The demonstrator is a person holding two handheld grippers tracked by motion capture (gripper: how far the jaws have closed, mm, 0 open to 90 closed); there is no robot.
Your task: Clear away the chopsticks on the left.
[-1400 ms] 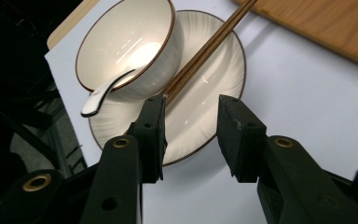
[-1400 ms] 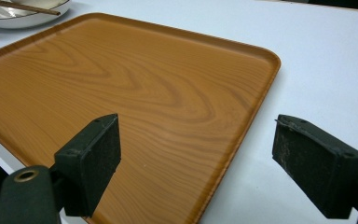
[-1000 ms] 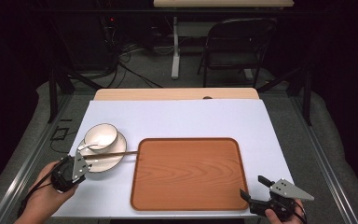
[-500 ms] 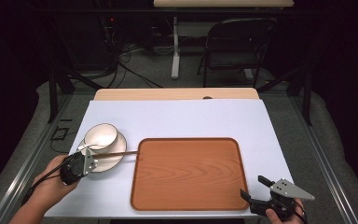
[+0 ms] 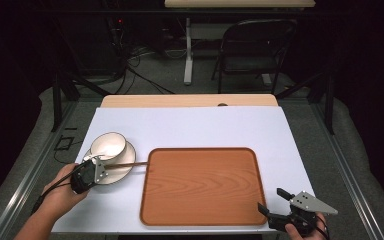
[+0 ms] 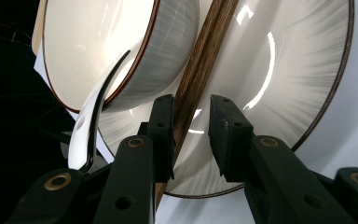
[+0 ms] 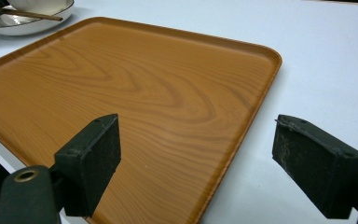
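My left gripper [image 6: 190,135] had its jaws narrowly parted around the brown wooden chopsticks [image 6: 200,70] lying across the white plate [image 6: 284,70]; my right gripper [image 7: 196,168] gaped wide over the tabletop's near-right corner.

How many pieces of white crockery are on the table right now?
3: a plate left of the tray, a bowl sitting on it, and a white spoon leaning on the bowl's rim.

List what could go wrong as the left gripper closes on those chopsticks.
1. The chopsticks lie across the plate right beside the bowl; lifting them could nudge the bowl.
2. The spoon leans out of the bowl next to the left gripper; a jaw could knock it.
3. The open jaws may catch just one stick.
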